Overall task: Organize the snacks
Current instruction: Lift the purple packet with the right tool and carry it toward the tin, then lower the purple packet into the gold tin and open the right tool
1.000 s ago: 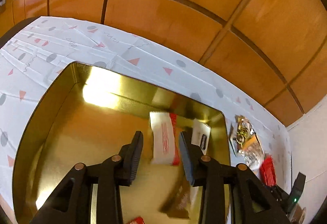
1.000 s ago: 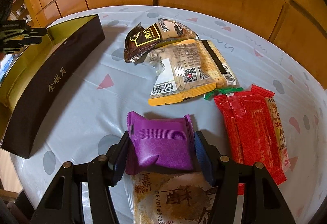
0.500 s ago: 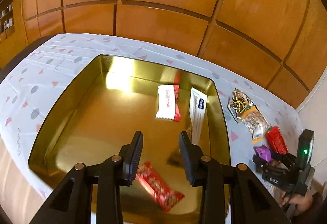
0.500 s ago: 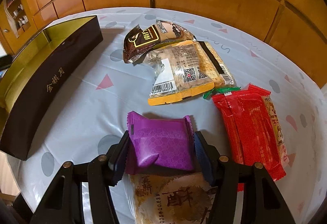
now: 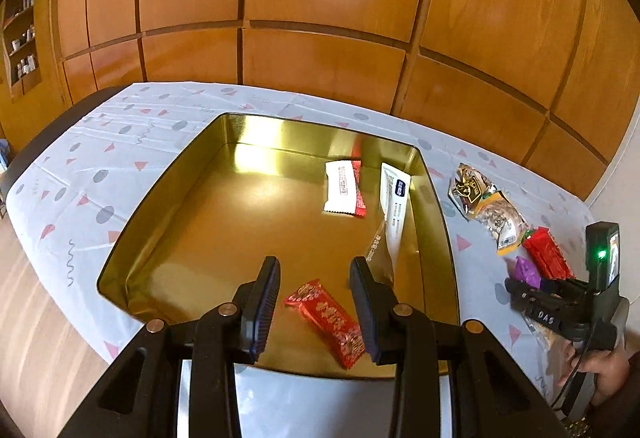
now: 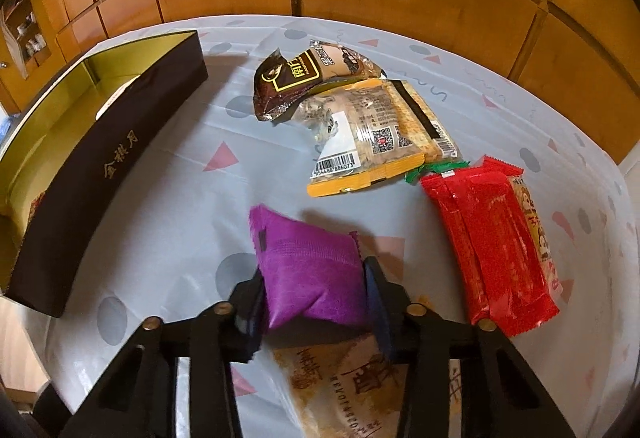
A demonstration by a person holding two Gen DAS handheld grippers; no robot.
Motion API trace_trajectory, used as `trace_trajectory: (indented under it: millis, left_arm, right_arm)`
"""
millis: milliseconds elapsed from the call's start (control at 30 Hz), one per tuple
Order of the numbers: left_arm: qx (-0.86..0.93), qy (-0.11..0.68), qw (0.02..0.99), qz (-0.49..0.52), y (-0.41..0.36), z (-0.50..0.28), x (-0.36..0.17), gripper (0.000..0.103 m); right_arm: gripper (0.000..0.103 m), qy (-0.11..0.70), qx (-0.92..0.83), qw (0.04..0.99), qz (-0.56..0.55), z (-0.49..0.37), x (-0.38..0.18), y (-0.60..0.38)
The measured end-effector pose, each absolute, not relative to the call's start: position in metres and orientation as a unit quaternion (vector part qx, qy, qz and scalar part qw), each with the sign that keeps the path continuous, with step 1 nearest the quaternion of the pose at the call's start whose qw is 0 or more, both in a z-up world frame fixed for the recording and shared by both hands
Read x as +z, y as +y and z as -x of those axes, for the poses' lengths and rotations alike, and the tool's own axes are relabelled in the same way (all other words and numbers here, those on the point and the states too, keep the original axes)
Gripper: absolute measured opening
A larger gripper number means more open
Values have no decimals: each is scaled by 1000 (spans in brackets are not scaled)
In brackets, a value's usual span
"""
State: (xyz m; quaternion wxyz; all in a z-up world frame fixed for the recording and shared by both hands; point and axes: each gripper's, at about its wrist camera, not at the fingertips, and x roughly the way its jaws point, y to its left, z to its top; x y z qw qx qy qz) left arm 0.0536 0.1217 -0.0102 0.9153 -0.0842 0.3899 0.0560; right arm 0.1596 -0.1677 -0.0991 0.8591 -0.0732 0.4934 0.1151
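The purple packet [image 6: 308,270] is pinched between the closed jaws of the right gripper [image 6: 314,292] and appears tilted just above the tablecloth [image 6: 168,198], well apart from the gold tin [image 5: 132,222]. The left gripper [image 5: 314,302] is held wide open and empty over the tin's near edge, above a red candy [image 5: 328,322] lying inside. For the carry to go well, the soft packet should be kept firmly squeezed, lifted clear of the dark tin wall [image 6: 100,174], and released low over bare floor beside the wrappers already placed.
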Motion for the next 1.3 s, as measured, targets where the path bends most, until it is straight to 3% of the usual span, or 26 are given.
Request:
trace_trajectory:
  millis: [500,900,1033,1133,1300]
  left_arm:
    - [64,398,910,97,132,-44,-20,36]
    - [85,400,906,113,148,-43,-24,36]
    - [84,404,904,113,149,-43,-28,36]
    - [83,409,902,113,149,-44,-31,36]
    - [84,409,902,111,147,-44,-32,36]
  right_arm:
    - [37,442,170,881,5,-140,-48,-151]
    - [38,408,326,853,-5,-114,-13,-50]
    - [40,420,346,839,15,-110,-24,-24]
    - [53,424,349,835,36,-107,-34,-15]
    - [54,429,340,836,46,-104,-42,-15]
